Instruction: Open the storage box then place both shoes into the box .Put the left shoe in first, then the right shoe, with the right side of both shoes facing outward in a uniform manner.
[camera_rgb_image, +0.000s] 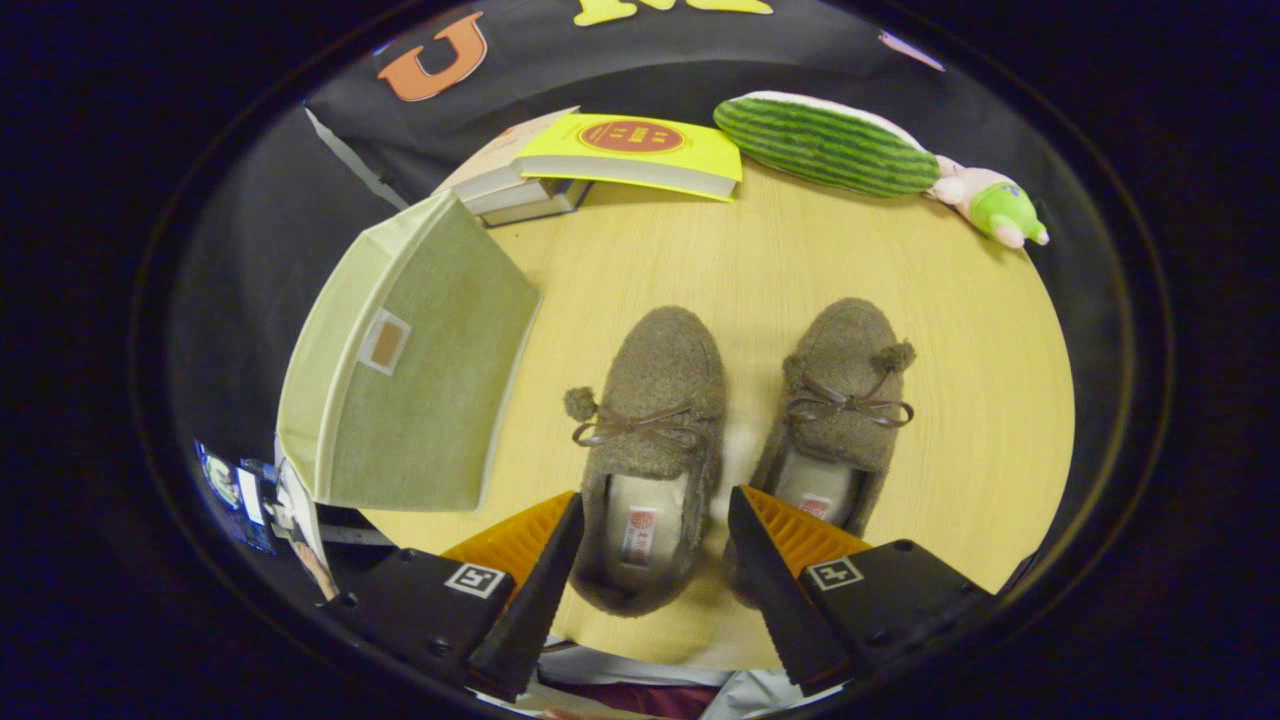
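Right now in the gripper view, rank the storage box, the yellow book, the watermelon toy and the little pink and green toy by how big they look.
1. Storage box, though it's nearest.
2-3. Yellow book and watermelon toy: look alike.
4. Pink and green toy.
The gripper is open.

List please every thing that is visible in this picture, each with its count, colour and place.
slippers: two, brown and fuzzy with bows, side by side on the table; the left one's heel lies between the claw fingers.
storage box: one, pale green fabric, closed, left of the slippers.
books: a small stack, yellow one on top, beyond the box.
watermelon plush: one, striped green, at the far edge of the table.
plush toy: one, pink and green, beside the watermelon plush.
table: one, light wood, round.
claw: one, open, above the left slipper's heel.
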